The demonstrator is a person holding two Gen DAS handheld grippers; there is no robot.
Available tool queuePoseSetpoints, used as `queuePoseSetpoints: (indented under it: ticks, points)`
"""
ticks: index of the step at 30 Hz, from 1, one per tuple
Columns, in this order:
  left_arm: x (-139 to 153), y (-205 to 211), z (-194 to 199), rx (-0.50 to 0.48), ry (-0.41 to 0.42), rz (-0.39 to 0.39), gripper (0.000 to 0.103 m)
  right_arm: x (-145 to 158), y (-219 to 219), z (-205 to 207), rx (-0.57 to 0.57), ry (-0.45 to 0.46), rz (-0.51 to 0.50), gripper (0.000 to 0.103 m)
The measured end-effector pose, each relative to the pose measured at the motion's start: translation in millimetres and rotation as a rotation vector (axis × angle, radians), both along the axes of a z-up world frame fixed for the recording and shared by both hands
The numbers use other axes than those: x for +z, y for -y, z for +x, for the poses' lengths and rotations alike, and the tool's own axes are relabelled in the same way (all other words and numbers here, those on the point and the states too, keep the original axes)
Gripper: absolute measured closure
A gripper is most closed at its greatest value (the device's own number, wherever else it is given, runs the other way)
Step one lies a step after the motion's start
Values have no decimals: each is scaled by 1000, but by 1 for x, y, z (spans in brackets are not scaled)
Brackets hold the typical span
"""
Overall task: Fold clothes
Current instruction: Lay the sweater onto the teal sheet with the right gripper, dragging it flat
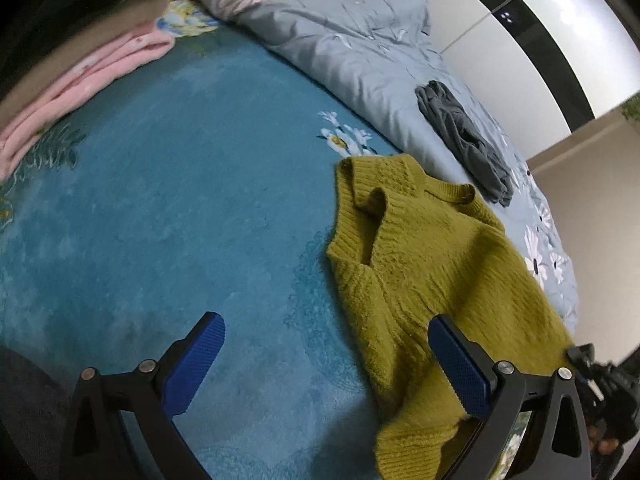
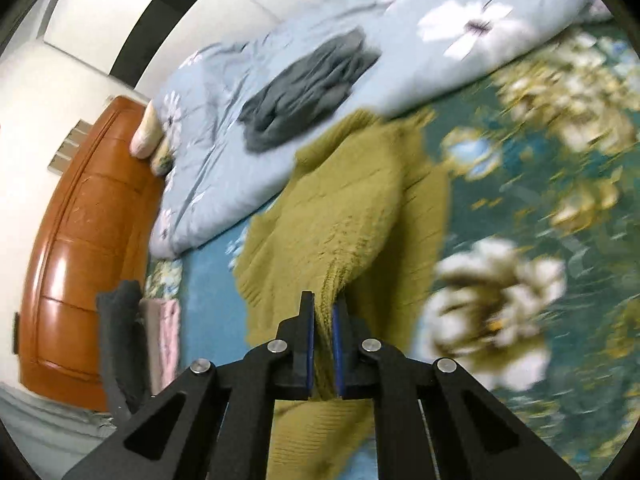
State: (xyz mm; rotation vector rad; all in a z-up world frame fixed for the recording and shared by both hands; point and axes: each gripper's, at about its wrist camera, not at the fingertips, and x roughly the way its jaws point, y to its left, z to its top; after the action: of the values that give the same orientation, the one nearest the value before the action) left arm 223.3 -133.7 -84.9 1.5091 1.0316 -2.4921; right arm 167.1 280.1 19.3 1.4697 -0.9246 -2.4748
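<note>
An olive-green knitted sweater (image 1: 432, 264) lies on the blue bedspread (image 1: 180, 200), collar toward the far side. My left gripper (image 1: 326, 334) is open just above the bed, its right blue pad (image 1: 460, 368) over the sweater's near part and its left pad over bare bedspread. In the right wrist view my right gripper (image 2: 323, 304) is shut on a bunched fold of the olive-green sweater (image 2: 344, 216), which rises from the bed into the pads. The picture there is blurred.
A grey-blue flowered quilt (image 1: 340, 32) lies bunched along the far side, with a dark grey garment (image 1: 464, 140) on it. Folded pink and brown clothes (image 1: 80, 64) are stacked at the left. A wooden headboard (image 2: 84, 240) and a white wall border the bed.
</note>
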Motion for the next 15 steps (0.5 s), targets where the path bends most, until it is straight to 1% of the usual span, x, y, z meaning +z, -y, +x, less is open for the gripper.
queuePoseSetpoints:
  ticks: [5,8,10,12,15]
  points:
    - [-2,4,2,12,12,42,0,14,-61,33,-137,13,105,95]
    - [-4,5,2,14,18,59,0,8,-91,56,-194,47,172,96]
    - [-4,6,2,14,22,67,0,-6,-107,69,-223,99,226,96]
    - [-3,4,2,8,21,59,0,-26,-121,77,-250,157,239,96]
    - [-3,3,2,4,25,43,0,-59,-133,87,-282,238,231,96]
